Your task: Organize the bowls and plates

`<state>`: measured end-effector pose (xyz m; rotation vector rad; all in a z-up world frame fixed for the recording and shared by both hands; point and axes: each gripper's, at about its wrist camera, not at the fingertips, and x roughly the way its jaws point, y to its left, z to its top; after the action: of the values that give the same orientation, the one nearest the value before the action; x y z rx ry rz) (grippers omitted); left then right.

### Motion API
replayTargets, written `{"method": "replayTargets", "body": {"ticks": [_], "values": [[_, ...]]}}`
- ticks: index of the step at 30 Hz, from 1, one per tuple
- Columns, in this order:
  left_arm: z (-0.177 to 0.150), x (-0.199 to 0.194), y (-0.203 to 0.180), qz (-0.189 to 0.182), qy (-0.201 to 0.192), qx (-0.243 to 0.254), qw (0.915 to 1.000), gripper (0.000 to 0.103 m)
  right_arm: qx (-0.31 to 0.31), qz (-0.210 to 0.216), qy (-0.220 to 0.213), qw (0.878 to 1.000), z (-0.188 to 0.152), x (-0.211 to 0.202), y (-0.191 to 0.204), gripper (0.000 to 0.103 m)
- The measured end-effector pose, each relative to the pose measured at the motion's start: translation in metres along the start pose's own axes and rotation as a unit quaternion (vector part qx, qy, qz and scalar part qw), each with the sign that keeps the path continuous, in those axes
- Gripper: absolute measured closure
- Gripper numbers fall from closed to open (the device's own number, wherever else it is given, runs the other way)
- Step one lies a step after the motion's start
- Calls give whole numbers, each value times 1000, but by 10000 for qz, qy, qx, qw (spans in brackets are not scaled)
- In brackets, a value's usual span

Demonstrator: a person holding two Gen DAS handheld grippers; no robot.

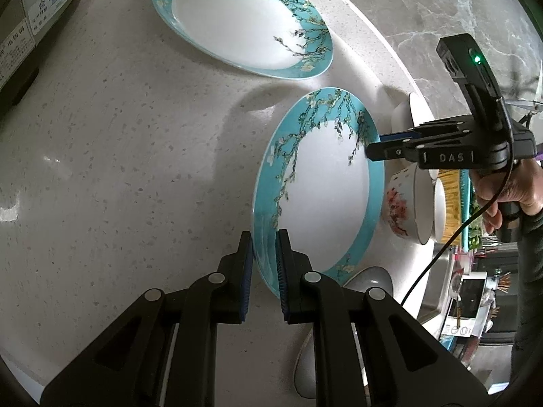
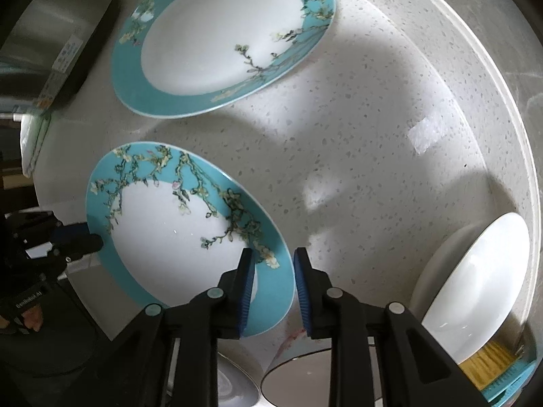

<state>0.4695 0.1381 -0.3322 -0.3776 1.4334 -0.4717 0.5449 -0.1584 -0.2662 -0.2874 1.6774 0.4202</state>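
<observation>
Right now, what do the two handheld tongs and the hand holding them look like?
Both tongs are black plastic linkages with silver round pivot pins and ribbed blue pads: the left tongs and the right tongs. Seen from the left camera, the right unit carries white "DAS" lettering, a green indicator light and a thin black cable. The hand on its grip shows a dark sleeve.

Place: we are looking at a home kitchen.
Evidence: we are seeing a speckled stone countertop (image 1: 118,156), floral plates (image 1: 244,20), bowls (image 1: 404,200), a labelled cooker (image 1: 30,34).
</observation>
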Motion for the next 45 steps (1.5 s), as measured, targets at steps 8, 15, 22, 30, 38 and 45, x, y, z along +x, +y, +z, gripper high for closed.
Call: {"method": "replayTargets", "body": {"ticks": [8,15,22,30,38,45], "values": [[-4,16,9,88,107,-35,9999,92,12,-76,22,10000,5,16,3,84],[-1,18,11,156,59,-6,9999,92,-44,-53,54,10000,-4,28,7,84],[-9,12,8,283,141,154,9994,91,-90,14,178,9998,-13,38,7,79],[-13,17,1,326,164,319,9988,90,-165,58,258,9995,-21,50,13,71],[-14,19,-6,456,78,511,9976,90,-100,-132,225,9996,-18,50,18,71],[-12,18,1,267,132,321,9990,92,-4,-248,35,9997,-19,38,27,75]]}}
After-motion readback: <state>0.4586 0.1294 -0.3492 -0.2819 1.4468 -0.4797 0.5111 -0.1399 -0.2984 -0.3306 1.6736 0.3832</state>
